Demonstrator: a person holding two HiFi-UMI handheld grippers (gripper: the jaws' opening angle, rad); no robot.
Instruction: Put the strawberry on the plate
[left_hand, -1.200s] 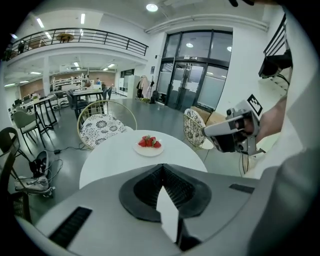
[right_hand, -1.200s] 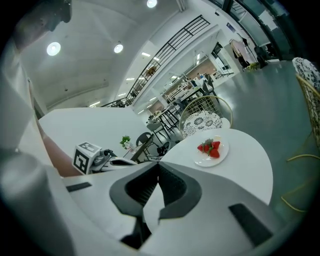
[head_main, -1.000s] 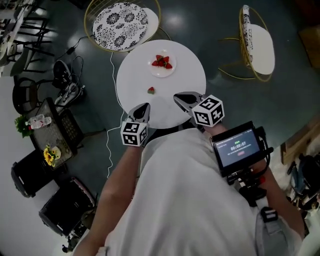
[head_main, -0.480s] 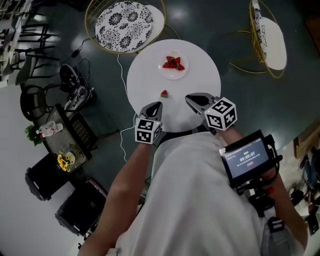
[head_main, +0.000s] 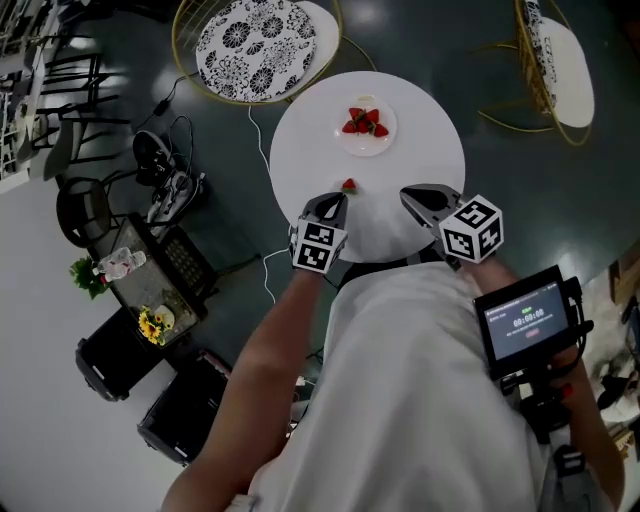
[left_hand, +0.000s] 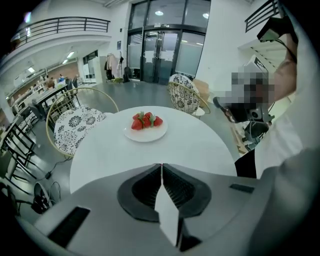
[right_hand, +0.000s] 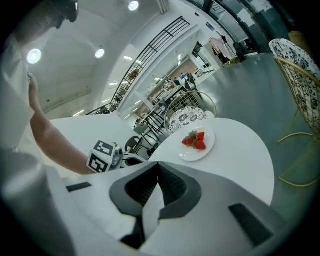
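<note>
Pressing flat together, the jaws of the grey left gripper (left_hand: 161, 165) are holding nothing, and the grey right gripper (right_hand: 159, 164) is likewise staying closed and empty. Both are pointing in over the near edge of the round white table (head_main: 425, 115). The head view is showing a single red strawberry (head_main: 349, 186) lying just beyond the left gripper's tip; the left gripper view is not catching it, since the gripper's own body is covering that spot. The small round white plate (head_main: 370, 146), carrying a cluster of red strawberries (head_main: 362, 121), is sitting toward the table's far edge and appearing in all three views.
</note>
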